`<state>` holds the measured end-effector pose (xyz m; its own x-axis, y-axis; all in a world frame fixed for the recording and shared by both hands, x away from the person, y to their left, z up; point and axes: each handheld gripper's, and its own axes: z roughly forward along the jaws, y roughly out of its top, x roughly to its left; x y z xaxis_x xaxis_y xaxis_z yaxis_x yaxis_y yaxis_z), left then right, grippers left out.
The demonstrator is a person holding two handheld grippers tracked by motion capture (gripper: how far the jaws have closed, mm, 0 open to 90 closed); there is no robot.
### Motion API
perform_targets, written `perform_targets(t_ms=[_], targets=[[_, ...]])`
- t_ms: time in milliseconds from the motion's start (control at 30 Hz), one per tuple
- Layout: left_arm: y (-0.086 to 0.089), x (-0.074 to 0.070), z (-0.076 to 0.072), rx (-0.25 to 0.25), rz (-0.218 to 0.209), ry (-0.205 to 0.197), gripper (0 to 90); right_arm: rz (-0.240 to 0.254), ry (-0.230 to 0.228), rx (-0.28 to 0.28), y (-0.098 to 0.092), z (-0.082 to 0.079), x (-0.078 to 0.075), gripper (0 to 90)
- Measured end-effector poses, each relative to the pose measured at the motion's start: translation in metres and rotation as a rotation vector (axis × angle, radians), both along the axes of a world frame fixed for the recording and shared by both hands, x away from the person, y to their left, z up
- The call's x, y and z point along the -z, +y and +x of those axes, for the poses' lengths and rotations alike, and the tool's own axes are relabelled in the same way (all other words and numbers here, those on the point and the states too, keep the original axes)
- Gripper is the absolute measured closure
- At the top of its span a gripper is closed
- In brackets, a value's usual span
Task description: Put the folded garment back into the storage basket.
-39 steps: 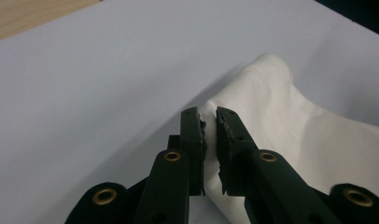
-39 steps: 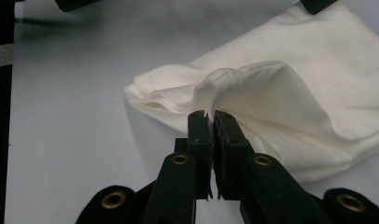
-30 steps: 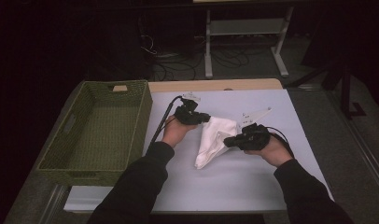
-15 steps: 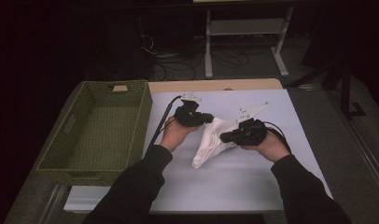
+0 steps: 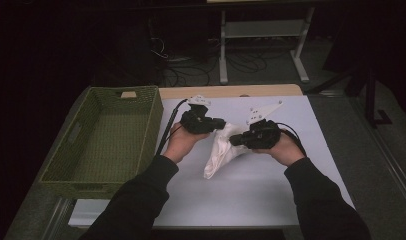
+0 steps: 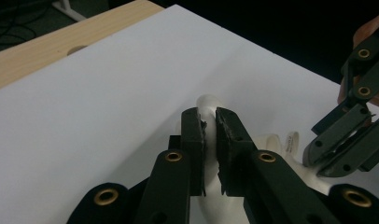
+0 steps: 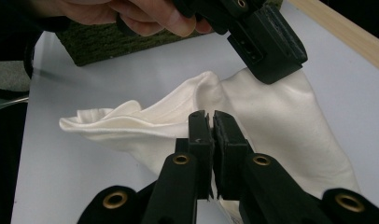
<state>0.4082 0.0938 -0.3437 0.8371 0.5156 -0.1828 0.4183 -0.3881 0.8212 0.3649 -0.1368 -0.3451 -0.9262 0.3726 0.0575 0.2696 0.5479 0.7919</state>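
Note:
A white cloth (image 5: pixel 222 150) hangs over the white table (image 5: pixel 271 195), lifted at its top edge by both grippers. My left gripper (image 5: pixel 222 123) is shut on the cloth's upper left corner; in the left gripper view the cloth (image 6: pixel 210 103) shows between and beyond the jaws of my left gripper (image 6: pixel 210 122). My right gripper (image 5: pixel 233 141) is shut on the cloth's upper right part. In the right gripper view my right gripper (image 7: pixel 211 122) pinches a fold of the cloth (image 7: pixel 281 121), and the left gripper (image 7: pixel 274 70) grips its far corner. The cloth's lower end rests on the table.
A green woven basket (image 5: pixel 81 150) stands at the table's left side. A wooden strip (image 5: pixel 231 91) runs along the far table edge. Cables and a white stand (image 5: pixel 261 40) are on the floor behind.
Both grippers have risen with the cloth, and the cloth now hangs more stretched between them, with less of it on the table.

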Motion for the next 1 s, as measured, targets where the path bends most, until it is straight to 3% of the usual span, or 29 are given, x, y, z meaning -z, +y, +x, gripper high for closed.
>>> perform_targets(t_ms=[1000], targets=[[0.065, -0.079, -0.008, -0.08, -0.005, -0.071, 81.5, 0.016, -0.082, -0.095, 0.059, 0.015, -0.067, 85.2]])
